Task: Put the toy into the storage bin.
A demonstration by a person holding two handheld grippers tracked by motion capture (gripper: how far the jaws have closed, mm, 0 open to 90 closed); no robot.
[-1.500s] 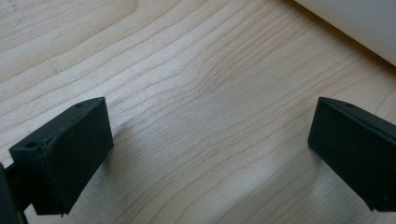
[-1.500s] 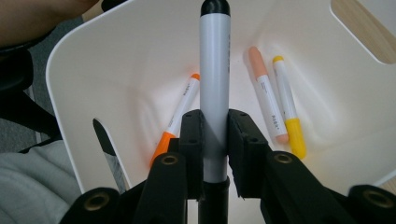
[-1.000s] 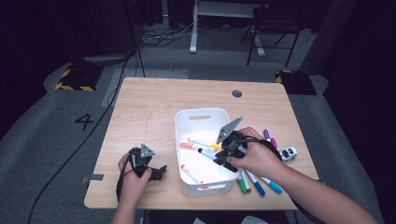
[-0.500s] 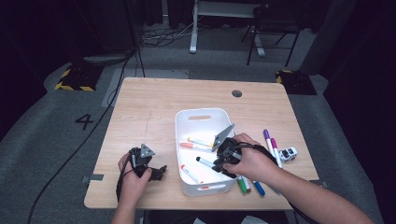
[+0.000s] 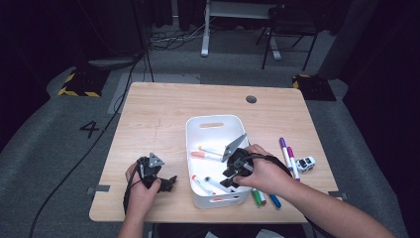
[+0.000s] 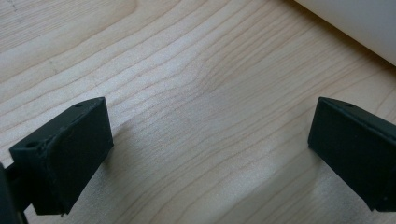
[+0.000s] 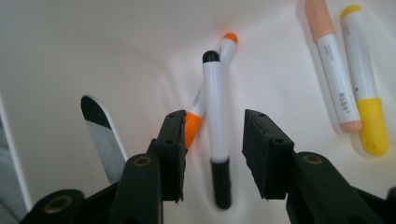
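- Right gripper view is showing me my right gripper hanging over the inside of the white bin, its jaws having just been opening; a black-capped marker is lying on the bin floor in the gap between them, and the pads are standing clear of its barrel on both sides, so I am reading that gripper as released.
- I am seeing an orange-capped marker lying under and across the black-capped marker, touching it, with its orange end poking out beside the left pad.
- I am also seeing a peach marker and a yellow marker lying side by side, touching, off to the right on the bin floor, well apart from the jaws.
- From the high view, I am watching the right gripper reaching into the near right part of the bin, which is sitting on the wooden table near its front edge.
- I am noticing purple, pink, green and blue markers lying on the table just right of the bin, with a small toy car beside them.
- My left gripper is resting low over bare wood left of the bin, jaws spread wide with nothing between them.
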